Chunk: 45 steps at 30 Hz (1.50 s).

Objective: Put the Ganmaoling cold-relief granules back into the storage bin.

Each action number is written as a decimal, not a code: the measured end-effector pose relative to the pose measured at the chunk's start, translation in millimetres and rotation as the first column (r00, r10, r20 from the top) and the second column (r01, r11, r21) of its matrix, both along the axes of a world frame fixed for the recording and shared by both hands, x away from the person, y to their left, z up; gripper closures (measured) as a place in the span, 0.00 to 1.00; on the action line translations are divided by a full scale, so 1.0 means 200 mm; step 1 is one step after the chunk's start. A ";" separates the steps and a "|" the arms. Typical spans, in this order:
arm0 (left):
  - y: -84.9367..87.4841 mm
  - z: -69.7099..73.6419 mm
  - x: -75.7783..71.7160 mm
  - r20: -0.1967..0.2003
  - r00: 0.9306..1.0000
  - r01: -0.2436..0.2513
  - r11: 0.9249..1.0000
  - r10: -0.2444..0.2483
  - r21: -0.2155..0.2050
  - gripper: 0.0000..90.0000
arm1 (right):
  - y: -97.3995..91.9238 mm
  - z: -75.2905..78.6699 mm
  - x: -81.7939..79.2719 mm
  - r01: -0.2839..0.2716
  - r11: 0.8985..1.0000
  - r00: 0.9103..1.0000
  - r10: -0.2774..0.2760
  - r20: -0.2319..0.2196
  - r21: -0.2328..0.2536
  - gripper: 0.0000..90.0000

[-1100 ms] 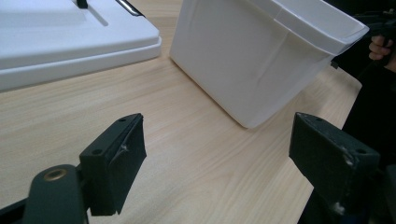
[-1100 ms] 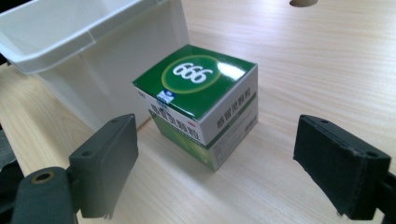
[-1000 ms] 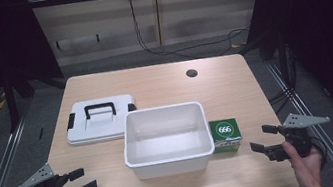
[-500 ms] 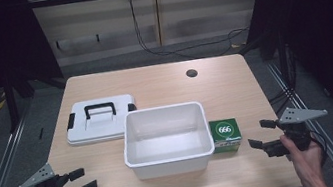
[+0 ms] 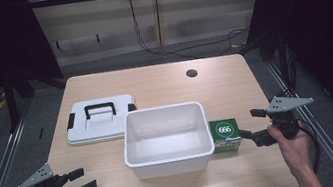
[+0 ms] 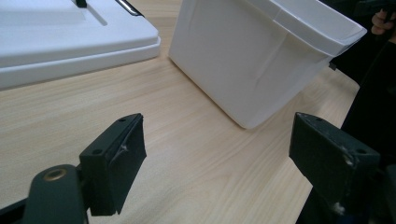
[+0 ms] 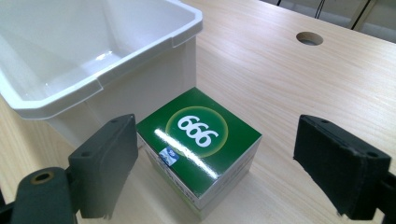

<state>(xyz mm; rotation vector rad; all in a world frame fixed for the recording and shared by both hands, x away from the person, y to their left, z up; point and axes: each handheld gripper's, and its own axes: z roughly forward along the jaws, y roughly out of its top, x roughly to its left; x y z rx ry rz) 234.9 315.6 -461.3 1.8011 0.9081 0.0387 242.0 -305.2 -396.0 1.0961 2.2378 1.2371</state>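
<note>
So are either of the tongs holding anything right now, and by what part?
Nothing is held. The right tongs are open beside the green box, not touching it; the left tongs are open over bare table.

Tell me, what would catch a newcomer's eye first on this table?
Probably the big white plastic tub standing open in the middle of the wooden table, with a small green box marked 666 right beside its right wall. The tub's white lid with a black handle lies flat behind it to the left. The right gripper is held open toward the box, and the left gripper waits open at the near left corner.
</note>
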 end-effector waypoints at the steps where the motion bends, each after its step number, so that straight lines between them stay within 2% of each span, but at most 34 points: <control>1: 0.00 0.00 0.00 0.000 1.000 0.000 1.000 0.000 0.000 0.21 | 0.00 0.00 0.00 0.000 1.000 1.000 0.000 0.000 0.000 0.15; 4: 0.00 0.00 0.00 0.000 1.000 0.001 1.000 -0.001 0.002 0.21 | 0.01 0.04 0.02 -0.008 0.999 1.000 0.007 -0.022 -0.031 0.15; 7: 0.00 0.00 0.00 -0.001 1.000 0.003 1.000 -0.003 0.000 0.21 | 0.01 0.05 0.04 -0.015 0.999 0.999 0.014 -0.042 -0.030 0.15; 8: 0.00 0.00 0.00 0.000 1.000 0.004 1.000 -0.004 0.001 0.21 | 0.02 0.06 0.06 -0.039 0.999 0.998 0.037 -0.060 -0.034 0.15; 9: 0.00 0.00 0.00 0.000 1.000 0.004 1.000 -0.004 0.001 0.20 | 0.02 0.06 0.06 -0.039 0.999 0.998 0.037 -0.060 -0.034 0.15; 10: 0.00 0.00 0.00 -0.001 1.000 0.003 1.000 -0.003 0.003 0.20 | 0.04 0.07 0.08 -0.061 0.998 0.995 0.058 -0.086 -0.033 0.16; 15: 0.00 0.00 0.00 -0.002 1.000 0.005 1.000 -0.005 0.000 0.21 | 0.08 0.10 0.12 -0.082 0.994 0.994 0.076 -0.077 -0.078 0.15; 17: 0.01 0.00 0.00 -0.004 1.000 -0.005 1.000 0.005 -0.008 0.21 | 0.10 0.11 0.14 -0.116 0.987 0.991 0.109 -0.076 -0.107 0.15; 21: 0.01 0.00 0.00 -0.004 1.000 -0.001 1.000 0.001 -0.005 0.21 | 0.12 0.10 0.17 -0.153 0.982 0.986 0.143 -0.091 -0.113 0.15; 22: 0.01 0.00 0.00 -0.002 1.000 0.000 1.000 0.000 -0.003 0.21 | 0.13 0.10 0.19 -0.169 0.977 0.983 0.156 -0.101 -0.129 0.14; 27: 0.01 0.00 0.00 -0.002 1.000 -0.004 1.000 0.004 -0.009 0.21 | 0.13 0.11 0.21 -0.188 0.974 0.979 0.176 -0.101 -0.125 0.14; 28: 0.01 0.00 0.00 -0.004 1.000 -0.004 1.000 0.004 -0.009 0.21 | 0.14 0.11 0.22 -0.210 0.969 0.975 0.197 -0.104 -0.131 0.15; 31: 0.01 0.00 0.00 -0.004 1.000 -0.003 1.000 0.003 -0.005 0.20 | 0.14 0.11 0.23 -0.222 0.963 0.972 0.206 -0.114 -0.151 0.14; 32: 0.01 0.00 0.00 -0.004 1.000 -0.002 1.000 0.002 -0.003 0.21 | 0.14 0.12 0.24 -0.242 0.958 0.964 0.219 -0.150 -0.154 0.15; 34: 0.01 0.00 0.00 -0.003 1.000 -0.005 1.000 0.005 -0.004 0.21 | 0.13 0.12 0.26 -0.255 0.956 0.958 0.229 -0.173 -0.146 0.15; 35: 0.01 0.00 0.00 -0.003 1.000 -0.005 1.000 0.005 -0.004 0.20 | 0.13 0.12 0.26 -0.255 0.956 0.958 0.229 -0.173 -0.146 0.15; 36: 0.01 0.00 0.00 -0.003 1.000 -0.006 1.000 0.006 0.002 0.21 | 0.13 0.13 0.27 -0.249 0.952 0.957 0.214 -0.196 -0.178 0.15; 38: 0.01 0.00 0.00 -0.002 1.000 -0.003 1.000 0.003 0.001 0.21 | 0.13 0.12 0.29 -0.262 0.949 0.952 0.224 -0.208 -0.175 0.16; 40: 0.01 0.00 0.00 -0.003 1.000 -0.003 1.000 0.003 -0.002 0.21 | 0.14 0.12 0.31 -0.275 0.940 0.949 0.231 -0.216 -0.204 0.16; 41: 0.01 0.00 0.00 -0.003 1.000 -0.003 1.000 0.003 -0.002 0.21 | 0.14 0.12 0.31 -0.275 0.940 0.949 0.231 -0.216 -0.204 0.16; 42: 0.01 0.00 0.00 -0.004 1.000 -0.004 1.000 0.004 -0.003 0.21 | 0.16 0.12 0.32 -0.304 0.927 0.942 0.259 -0.214 -0.218 0.15; 43: 0.01 0.00 0.00 -0.004 1.000 -0.004 1.000 0.004 -0.003 0.21 | 0.16 0.12 0.32 -0.304 0.927 0.942 0.259 -0.214 -0.218 0.15; 44: 0.01 0.00 0.00 -0.004 1.000 -0.003 1.000 0.003 -0.004 0.21 | 0.18 0.11 0.34 -0.340 0.907 0.934 0.296 -0.199 -0.250 0.14; 45: 0.01 0.00 0.00 -0.004 1.000 -0.003 1.000 0.003 -0.004 0.20 | 0.18 0.11 0.34 -0.340 0.907 0.934 0.296 -0.199 -0.250 0.14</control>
